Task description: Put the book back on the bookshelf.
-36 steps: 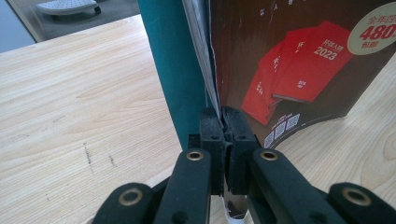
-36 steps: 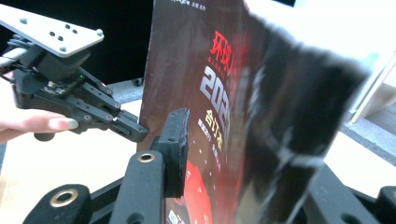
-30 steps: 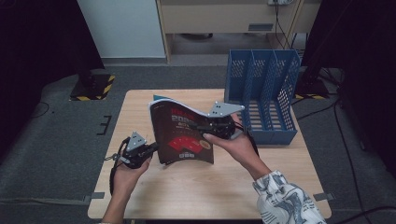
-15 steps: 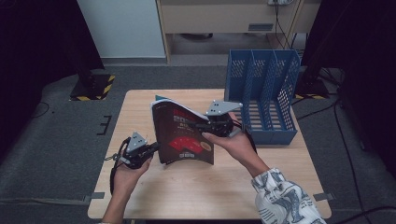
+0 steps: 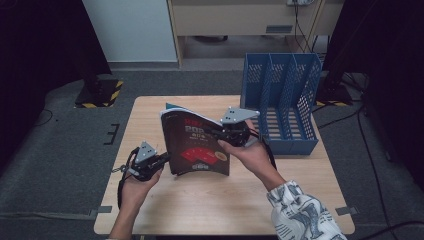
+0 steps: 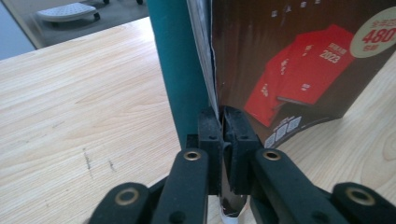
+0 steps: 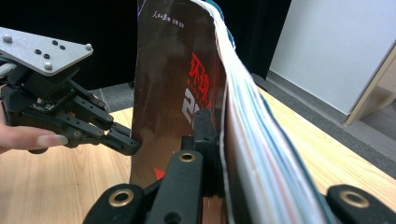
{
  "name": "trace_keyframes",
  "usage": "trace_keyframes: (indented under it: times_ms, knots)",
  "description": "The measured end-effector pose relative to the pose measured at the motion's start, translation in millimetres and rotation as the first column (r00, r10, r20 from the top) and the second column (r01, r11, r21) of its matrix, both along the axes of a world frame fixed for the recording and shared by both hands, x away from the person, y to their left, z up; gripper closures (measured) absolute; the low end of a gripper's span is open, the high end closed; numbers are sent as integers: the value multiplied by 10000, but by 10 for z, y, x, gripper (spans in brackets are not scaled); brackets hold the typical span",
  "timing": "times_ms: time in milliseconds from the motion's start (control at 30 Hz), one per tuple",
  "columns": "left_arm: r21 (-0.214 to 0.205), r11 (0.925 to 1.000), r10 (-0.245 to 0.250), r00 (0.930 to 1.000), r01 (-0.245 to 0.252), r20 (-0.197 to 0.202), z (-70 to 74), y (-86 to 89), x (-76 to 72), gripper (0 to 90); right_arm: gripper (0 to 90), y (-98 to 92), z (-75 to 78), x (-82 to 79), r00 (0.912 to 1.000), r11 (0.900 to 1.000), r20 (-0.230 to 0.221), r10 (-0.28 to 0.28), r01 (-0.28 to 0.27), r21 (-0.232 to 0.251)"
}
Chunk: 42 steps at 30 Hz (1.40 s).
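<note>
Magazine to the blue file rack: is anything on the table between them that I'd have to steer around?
Nothing visible. The magazine stands upright, clamped by the left gripper and right gripper. Only bare table lies between it and the blue file rack, whose slots look empty.

- High view looks down from above the table's [image 5: 150, 210] near edge, wide.
- Both gripper views sit close behind their jaws, sharing the magazine [image 6: 299, 60] at frame centre.

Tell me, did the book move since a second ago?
No. The book stands at the same spot on the table, left of the blue file rack, with both grippers clamped on it.
</note>
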<state>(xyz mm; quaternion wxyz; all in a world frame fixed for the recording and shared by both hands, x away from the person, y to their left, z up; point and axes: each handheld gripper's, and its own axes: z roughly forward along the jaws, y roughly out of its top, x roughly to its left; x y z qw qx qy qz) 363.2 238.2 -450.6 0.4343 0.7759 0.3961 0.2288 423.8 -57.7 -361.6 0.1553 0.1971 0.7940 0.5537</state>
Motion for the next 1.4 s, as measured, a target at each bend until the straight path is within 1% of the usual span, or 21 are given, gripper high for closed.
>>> trace_keyframes:
  times_ms: [33,100,167,200,233,300,333,400,433,467,533,600,667,767,867,1033,1067,1133,1233,1267,1400]
  knots:
    - [-55,9999,123,9999,-123,39,-6,8,3,834,869,4,0,-1,10000,10000,-5,-1,1,10]
    - [-305,9991,302,9995,-300,61,-18,33,10,780,869,22,8,0,10000,10000,0,71,-71,-52]
    - [-414,9982,446,9989,-441,115,-33,56,18,711,869,42,20,-6,10000,9999,36,76,-76,-120]
    - [-690,9954,672,9977,-665,78,-54,85,29,638,869,54,27,-11,10000,9999,51,78,-77,-137]
    - [-857,9935,752,9972,-747,28,-66,103,33,579,870,71,32,-17,10000,9998,88,42,-40,-170]
    - [-1128,9892,936,9956,-935,-44,-97,144,40,516,870,82,35,-17,9999,9998,99,24,-22,-215]
    - [-1172,9881,997,9950,-997,-62,-110,153,42,480,870,90,36,-16,10000,9997,95,2,0,-228]
    - [-1188,9872,1050,9943,-1065,-191,-151,175,48,426,870,99,37,-15,10000,9998,86,-48,49,-217]
    - [-1173,9871,1048,9936,-1091,-425,-188,185,62,394,870,101,39,-14,10000,9998,61,-55,57,-208]
    - [-1100,9868,1134,9922,-1185,-520,-206,188,66,333,870,105,49,-7,10000,9998,35,-44,45,-218]
    - [-874,9865,1327,9889,-1383,-661,-245,190,68,258,870,112,69,-1,10000,9997,38,-64,65,-241]
    - [-482,9859,1560,9848,-1599,-765,-290,192,68,203,870,123,103,1,9999,9995,70,-118,120,-287]
    - [-230,9829,1802,9794,-1830,-915,-332,196,69,142,871,129,128,3,9998,9993,71,-162,164,-334]
    - [-166,9795,1976,9736,-2008,-1142,-389,217,78,101,871,130,169,5,9996,9988,129,-267,272,-405]
    - [-126,9792,1993,9722,-2023,-1231,-434,230,84,98,871,123,205,13,9992,9982,99,-381,385,-453]
    - [102,9826,1853,9739,-1856,-1310,-502,236,87,77,870,119,259,53,9979,9965,50,-642,643,-536]
    - [69,9820,1877,9731,-1885,-1333,-510,232,88,74,870,118,270,59,9977,9964,19,-681,681,-511]
    - [272,9785,2060,9680,-2043,-1430,-537,231,89,66,871,120,285,67,9973,9959,39,-733,734,-532]
    - [403,9767,2143,9648,-2106,-1521,-568,225,91,65,871,124,320,80,9970,9954,80,-776,779,-566]
    - [395,9767,2144,9640,-2108,-1571,-581,219,93,65,871,125,336,87,9968,9951,91,-797,801,-577]
    - [666,9758,2164,9628,-2082,-1618,-618,207,110,64,871,145,402,100,9961,9945,65,-884,887,-558]
